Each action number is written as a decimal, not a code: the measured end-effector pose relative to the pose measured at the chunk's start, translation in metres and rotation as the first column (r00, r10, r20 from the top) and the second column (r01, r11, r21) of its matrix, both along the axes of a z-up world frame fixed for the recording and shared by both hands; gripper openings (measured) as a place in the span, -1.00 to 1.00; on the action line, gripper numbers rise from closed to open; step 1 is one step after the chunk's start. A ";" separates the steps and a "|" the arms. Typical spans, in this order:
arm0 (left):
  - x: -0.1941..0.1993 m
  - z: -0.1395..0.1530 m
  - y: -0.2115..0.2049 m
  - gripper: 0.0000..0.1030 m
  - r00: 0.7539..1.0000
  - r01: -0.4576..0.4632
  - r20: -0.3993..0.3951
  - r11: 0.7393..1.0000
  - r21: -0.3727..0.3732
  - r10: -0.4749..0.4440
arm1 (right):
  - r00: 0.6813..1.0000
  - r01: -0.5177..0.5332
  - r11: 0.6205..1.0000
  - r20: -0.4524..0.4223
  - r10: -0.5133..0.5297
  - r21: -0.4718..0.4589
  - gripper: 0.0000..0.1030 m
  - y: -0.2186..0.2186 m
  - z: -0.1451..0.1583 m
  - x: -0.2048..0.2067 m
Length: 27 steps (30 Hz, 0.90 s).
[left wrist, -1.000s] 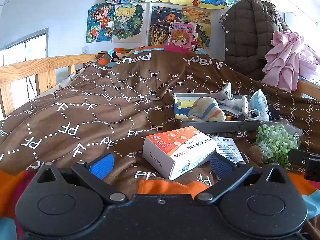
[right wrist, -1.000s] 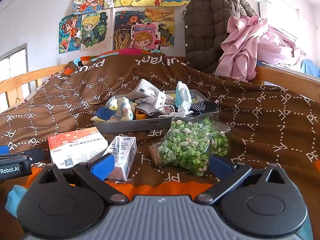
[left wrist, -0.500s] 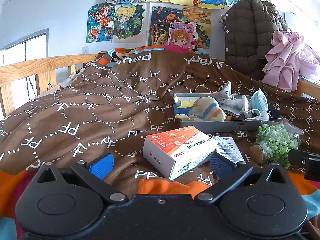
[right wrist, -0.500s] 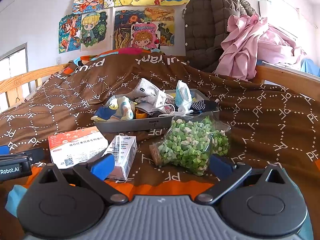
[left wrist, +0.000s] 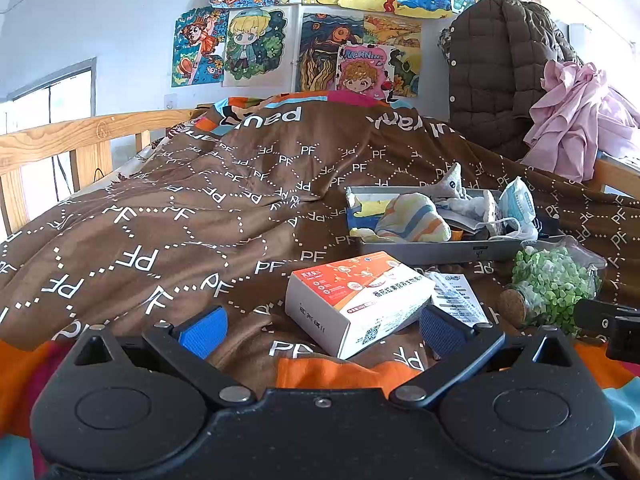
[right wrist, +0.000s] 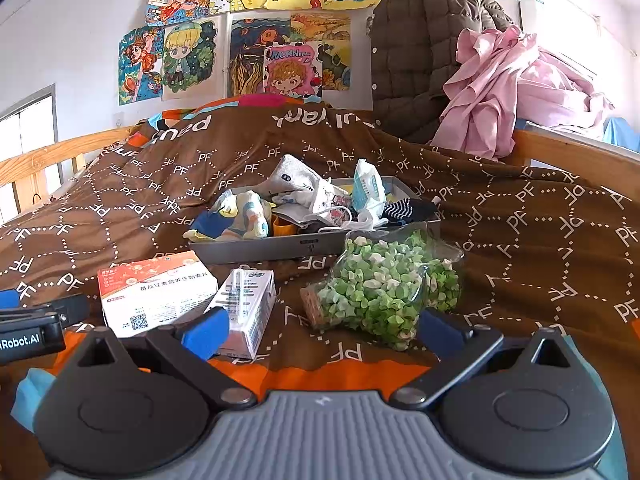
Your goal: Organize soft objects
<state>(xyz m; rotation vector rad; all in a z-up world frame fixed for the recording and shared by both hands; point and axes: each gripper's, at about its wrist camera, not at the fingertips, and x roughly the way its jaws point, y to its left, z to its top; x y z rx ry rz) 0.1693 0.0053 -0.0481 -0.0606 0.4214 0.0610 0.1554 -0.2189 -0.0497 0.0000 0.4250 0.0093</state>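
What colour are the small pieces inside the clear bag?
Green and white pieces, clearest in the right wrist view.

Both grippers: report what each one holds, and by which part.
Nothing is held. The left gripper and right gripper are both open, blue pads apart, above the brown blanket.

A shallow grey metal tray [right wrist: 256, 250] sits mid-bed on the brown PF-printed blanket [right wrist: 520, 248], holding a striped plush toy [left wrist: 412, 220], white socks [right wrist: 296, 184] and a face mask [right wrist: 368, 190]. Before it, from left: an orange-and-white cardboard box [right wrist: 154, 292], a small white carton [right wrist: 246, 304], and a clear bag of green pieces [right wrist: 380, 288].
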 end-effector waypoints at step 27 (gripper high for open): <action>0.000 0.001 0.002 0.98 1.000 -0.017 -0.023 0.999 -0.035 0.016 | 1.000 -0.004 1.000 -0.008 0.004 0.001 0.99 0.002 -0.003 0.000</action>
